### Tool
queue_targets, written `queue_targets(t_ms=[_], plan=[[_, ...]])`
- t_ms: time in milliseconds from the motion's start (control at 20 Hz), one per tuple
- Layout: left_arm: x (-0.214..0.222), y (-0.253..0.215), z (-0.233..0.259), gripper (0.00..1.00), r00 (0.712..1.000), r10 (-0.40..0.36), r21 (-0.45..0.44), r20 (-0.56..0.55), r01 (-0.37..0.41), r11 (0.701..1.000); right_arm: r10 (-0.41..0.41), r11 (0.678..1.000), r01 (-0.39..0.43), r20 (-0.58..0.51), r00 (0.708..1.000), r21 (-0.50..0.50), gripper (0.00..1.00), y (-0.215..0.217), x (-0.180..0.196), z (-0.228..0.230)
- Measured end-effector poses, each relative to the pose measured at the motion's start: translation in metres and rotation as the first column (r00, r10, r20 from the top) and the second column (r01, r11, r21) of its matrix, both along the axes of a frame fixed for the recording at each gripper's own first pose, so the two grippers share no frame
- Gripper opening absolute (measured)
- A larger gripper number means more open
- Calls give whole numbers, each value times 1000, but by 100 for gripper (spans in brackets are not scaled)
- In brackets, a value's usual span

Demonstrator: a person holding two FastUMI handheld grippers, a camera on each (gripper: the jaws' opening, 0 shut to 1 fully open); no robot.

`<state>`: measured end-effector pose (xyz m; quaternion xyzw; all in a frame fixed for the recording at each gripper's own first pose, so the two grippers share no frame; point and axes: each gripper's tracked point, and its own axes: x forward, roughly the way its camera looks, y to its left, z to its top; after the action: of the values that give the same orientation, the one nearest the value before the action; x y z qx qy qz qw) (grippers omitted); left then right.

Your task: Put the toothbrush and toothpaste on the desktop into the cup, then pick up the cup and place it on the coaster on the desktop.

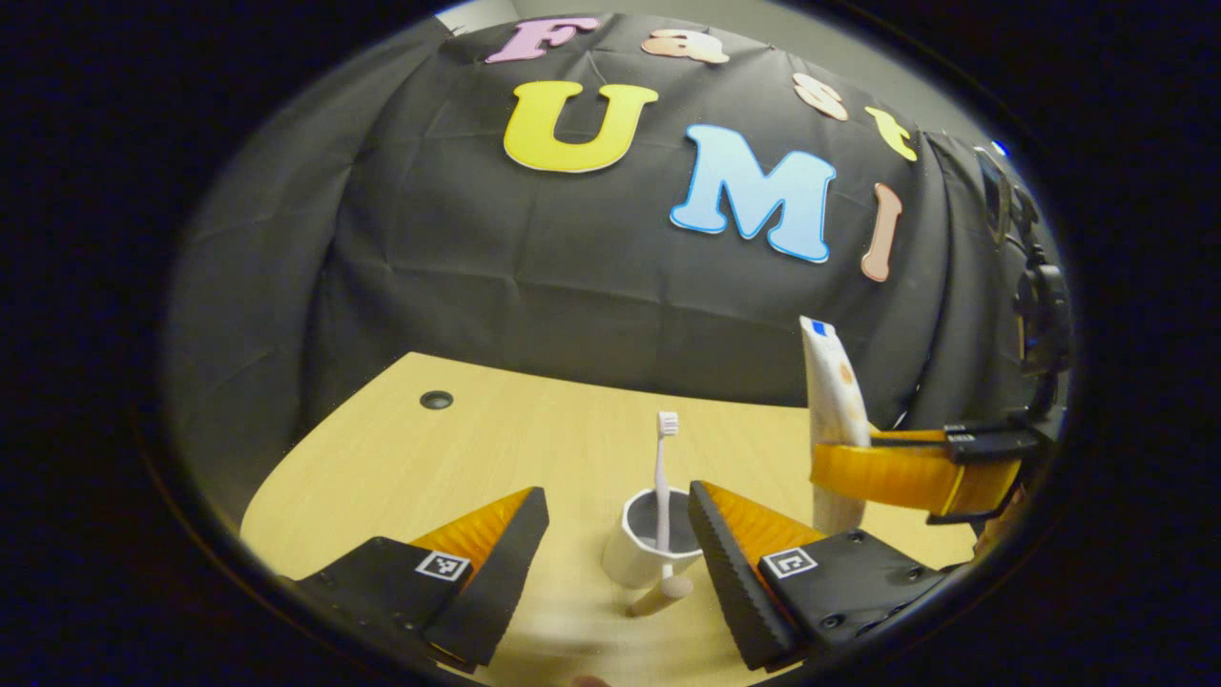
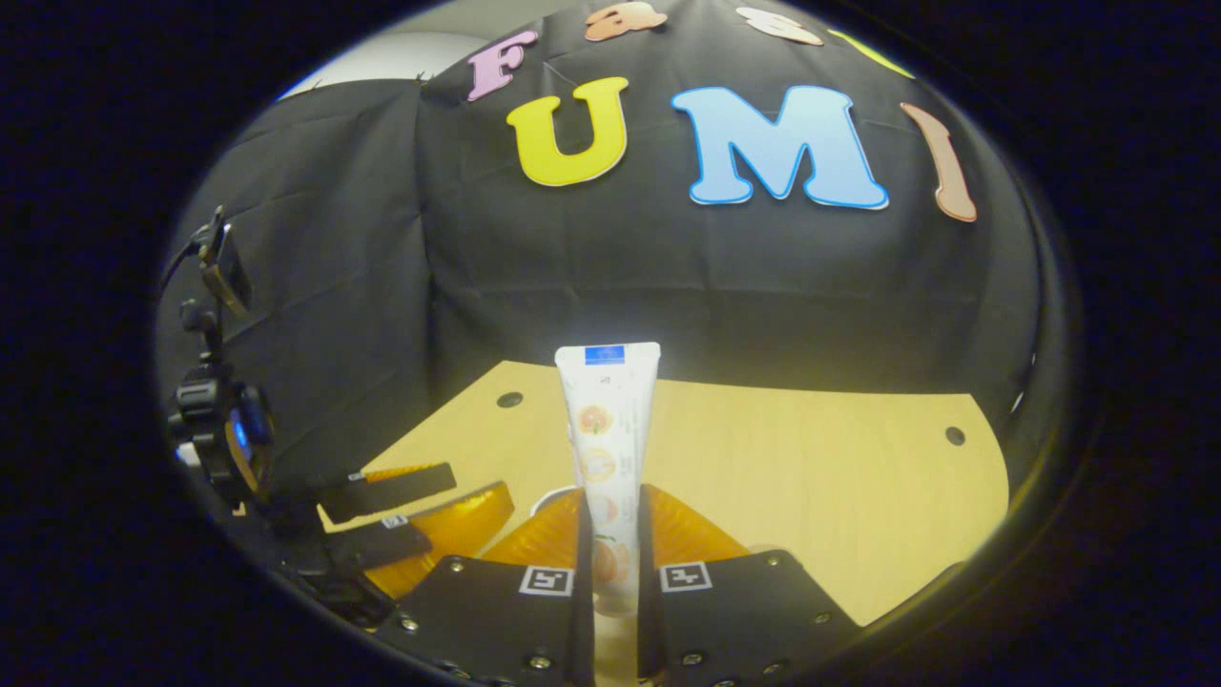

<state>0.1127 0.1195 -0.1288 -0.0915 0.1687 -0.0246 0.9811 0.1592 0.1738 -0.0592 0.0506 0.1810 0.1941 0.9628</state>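
Note:
A white cup (image 1: pixel 637 558) stands on the wooden desk (image 1: pixel 458 458) with a pale pink toothbrush (image 1: pixel 664 468) upright inside it, bristles up. My left gripper (image 1: pixel 615 496) is open, one finger on each side of the cup and not touching it. To the right, my right gripper (image 1: pixel 844 472) holds the white toothpaste tube (image 1: pixel 830 391) upright above the desk. In the right gripper view the right gripper (image 2: pixel 612 498) is shut on the toothpaste tube (image 2: pixel 610 420); the cup's rim (image 2: pixel 551 496) peeks out behind its left finger, and the left gripper (image 2: pixel 420 510) shows at lower left.
The desk has small round cable holes (image 1: pixel 436 400) (image 2: pixel 955 435) near its back corners. The black cloth wall rises right behind the desk's far edge. Bare wood (image 2: pixel 839 477) spreads to the right of the tube.

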Motion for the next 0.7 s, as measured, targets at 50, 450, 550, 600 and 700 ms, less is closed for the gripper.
queue_targets(t_ms=[50, 450, 550, 600, 700], plan=[[-7, 2, -3, 99, 1000, 3, -1, -12, -4, 1000, 12, 1000, -12, 10, 1000, 8, 18, 8, 8, 3], [-37, 16, -24, 100, 996, 44, -32, -78, -47, 998, 61, 998, -60, 63, 996, -14, 18, 54, 58, -2], [-39, 18, -28, 99, 995, 51, -38, -89, -55, 998, 67, 997, -65, 65, 996, -34, 18, 64, 64, -11], [-41, 19, -30, 100, 994, 57, -39, -97, -61, 997, 71, 996, -68, 62, 996, -49, 18, 67, 66, -16], [-48, 26, -35, 100, 992, 68, -43, -109, -73, 996, 78, 994, -74, 51, 996, -76, 21, 72, 67, -26]])
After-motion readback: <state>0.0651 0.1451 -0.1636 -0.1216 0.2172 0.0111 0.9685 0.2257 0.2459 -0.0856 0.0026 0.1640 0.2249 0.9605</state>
